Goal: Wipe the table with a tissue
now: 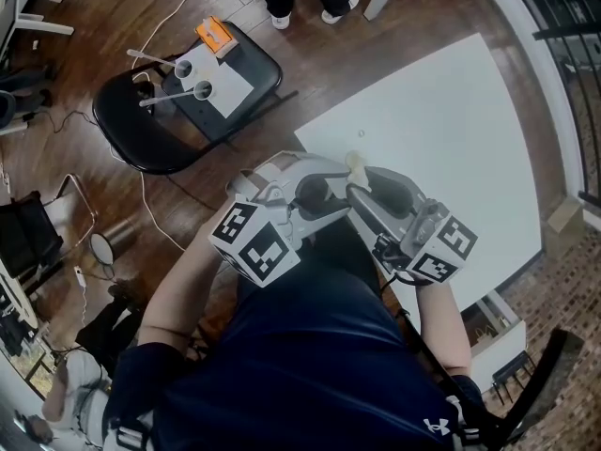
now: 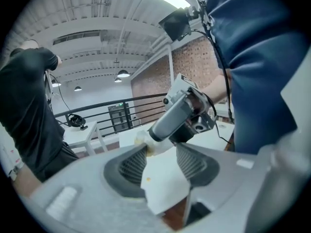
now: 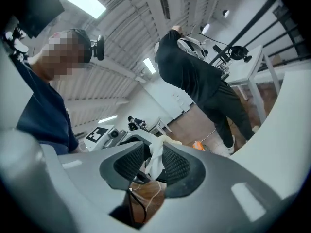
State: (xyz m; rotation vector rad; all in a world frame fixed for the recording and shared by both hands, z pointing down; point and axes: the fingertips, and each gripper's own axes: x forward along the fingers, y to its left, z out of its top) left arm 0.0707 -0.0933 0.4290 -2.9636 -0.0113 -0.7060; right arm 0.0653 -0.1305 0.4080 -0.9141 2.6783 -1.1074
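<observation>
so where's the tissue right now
Centre of the head view: the tissue sits between the fingers of both the left gripper and the right gripper, which meet in front of the person at the table's near edge.

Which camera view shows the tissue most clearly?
The left gripper view: there the tissue shows as a broad, flat white sheet inside the open left claw. The right gripper view shows only a crumpled strip of it in the right claw. The head view shows just a small pale bit between the two claws.
</observation>
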